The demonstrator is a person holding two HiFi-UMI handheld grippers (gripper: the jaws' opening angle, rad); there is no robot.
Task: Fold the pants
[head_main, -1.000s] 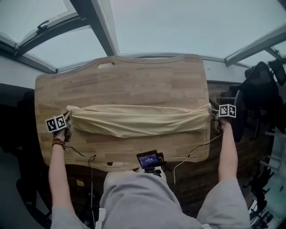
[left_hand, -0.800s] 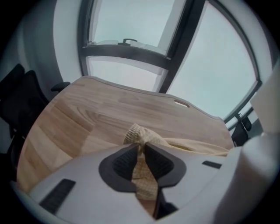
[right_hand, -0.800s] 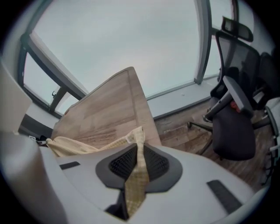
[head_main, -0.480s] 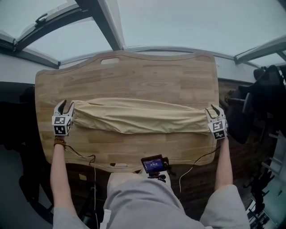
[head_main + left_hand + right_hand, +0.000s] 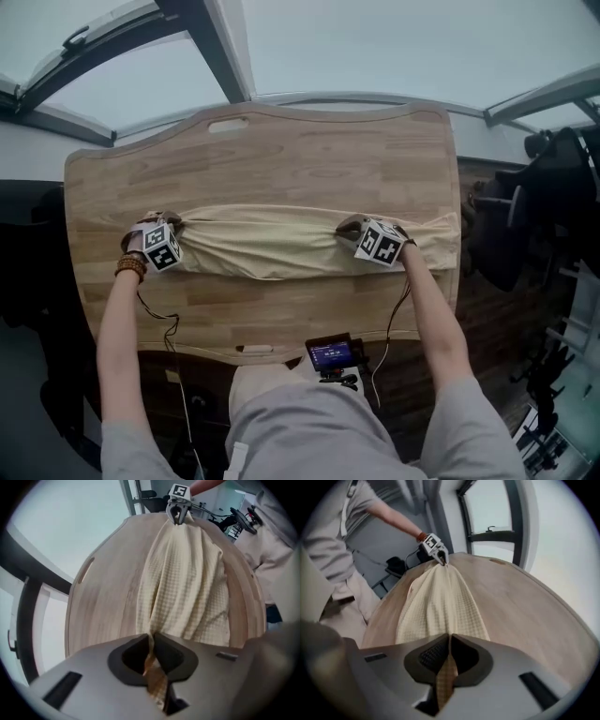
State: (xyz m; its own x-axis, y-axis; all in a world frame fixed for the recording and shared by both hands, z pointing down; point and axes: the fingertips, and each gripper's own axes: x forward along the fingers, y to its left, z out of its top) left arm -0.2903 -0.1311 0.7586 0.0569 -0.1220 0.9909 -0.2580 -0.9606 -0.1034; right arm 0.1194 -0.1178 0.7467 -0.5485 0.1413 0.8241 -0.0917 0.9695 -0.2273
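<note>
Wooden table (image 5: 281,141), glazing behind. Pants (image 5: 272,246) lie in a narrow band across its middle. The lengthwise fold looks done and the crosswise folds remain. Jaws of my left gripper (image 5: 151,641) and right gripper (image 5: 449,641) have just been closing, each clenched on cloth. The right end of the pants nears the table edge, with bare wood fore and aft.

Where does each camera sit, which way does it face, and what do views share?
Head view: on the person's head, facing steeply down at light wooden table, cream waffle-weave pants; shows forearms, lap, left gripper, right gripper.
Left gripper view: on left gripper, facing along pants toward right gripper; own jaws, just closed, pinch cloth; torso shows.
Right gripper view: on right gripper, facing left gripper; own jaws, just closed, pinch cloth; person's arm, torso show.
Shared: pants, table; each gripper view sees the other gripper.
</note>
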